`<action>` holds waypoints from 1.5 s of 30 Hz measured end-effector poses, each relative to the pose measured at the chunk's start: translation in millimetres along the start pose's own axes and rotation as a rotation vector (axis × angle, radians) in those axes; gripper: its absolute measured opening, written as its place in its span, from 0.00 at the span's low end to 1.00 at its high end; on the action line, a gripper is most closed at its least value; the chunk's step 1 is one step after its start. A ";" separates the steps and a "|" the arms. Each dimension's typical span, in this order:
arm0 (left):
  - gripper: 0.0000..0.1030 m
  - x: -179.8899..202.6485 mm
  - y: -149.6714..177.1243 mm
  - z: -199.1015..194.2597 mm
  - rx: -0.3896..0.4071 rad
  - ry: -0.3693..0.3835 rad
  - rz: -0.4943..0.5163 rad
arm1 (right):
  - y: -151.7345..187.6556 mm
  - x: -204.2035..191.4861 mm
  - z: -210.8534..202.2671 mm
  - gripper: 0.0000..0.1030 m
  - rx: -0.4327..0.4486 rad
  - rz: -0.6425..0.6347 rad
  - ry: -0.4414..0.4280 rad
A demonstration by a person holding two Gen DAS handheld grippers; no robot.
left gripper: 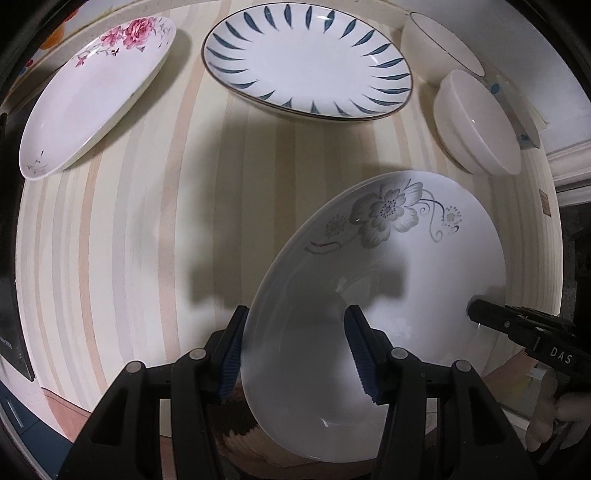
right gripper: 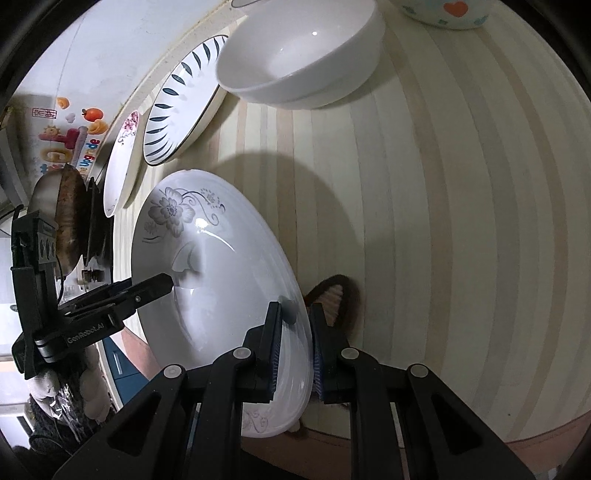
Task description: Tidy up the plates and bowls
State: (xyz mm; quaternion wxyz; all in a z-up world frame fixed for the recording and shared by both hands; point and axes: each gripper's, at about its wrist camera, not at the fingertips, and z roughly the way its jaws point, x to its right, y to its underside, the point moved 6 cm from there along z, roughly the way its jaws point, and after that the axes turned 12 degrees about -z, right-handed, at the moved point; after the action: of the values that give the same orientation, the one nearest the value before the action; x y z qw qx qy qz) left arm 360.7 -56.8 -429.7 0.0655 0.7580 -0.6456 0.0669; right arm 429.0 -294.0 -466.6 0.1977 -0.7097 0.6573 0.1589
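Note:
A white plate with a grey flower [left gripper: 406, 280] is held tilted above the striped table. My left gripper [left gripper: 297, 347] is open, its fingers straddling the plate's near rim. My right gripper [right gripper: 295, 339] is shut on the plate's rim [right gripper: 236, 280]; it shows at the right of the left wrist view [left gripper: 517, 325]. The left gripper shows at the left of the right wrist view [right gripper: 147, 291]. A blue-leaf plate [left gripper: 306, 62], a pink-flower plate [left gripper: 92, 96] and two white bowls [left gripper: 476, 122] [left gripper: 436, 44] lie at the far side.
The striped table [left gripper: 147, 240] curves round to its front edge. A dark pan [right gripper: 70, 221] and a wall with stickers [right gripper: 70, 144] are at the left. A pot with a heart [right gripper: 450, 14] stands behind the near white bowl [right gripper: 295, 55].

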 end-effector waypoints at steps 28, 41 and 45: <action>0.49 -25.0 -35.3 -57.8 0.137 0.043 0.038 | -5.4 -21.0 -38.8 0.21 0.060 0.087 0.147; 0.49 -166.4 -110.3 -68.2 0.258 0.019 -0.324 | -195.7 -213.1 3.7 0.33 0.182 -0.291 0.039; 0.49 -188.0 -131.2 -60.0 0.275 -0.012 -0.375 | -260.2 -243.2 60.1 0.33 0.130 -0.388 0.046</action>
State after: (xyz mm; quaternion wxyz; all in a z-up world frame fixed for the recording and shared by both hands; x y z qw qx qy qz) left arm 459.6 157.4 -407.4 -0.0310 0.8668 -0.4786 0.1364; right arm 669.4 -38.0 -382.2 0.2548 -0.8122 0.5215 0.0590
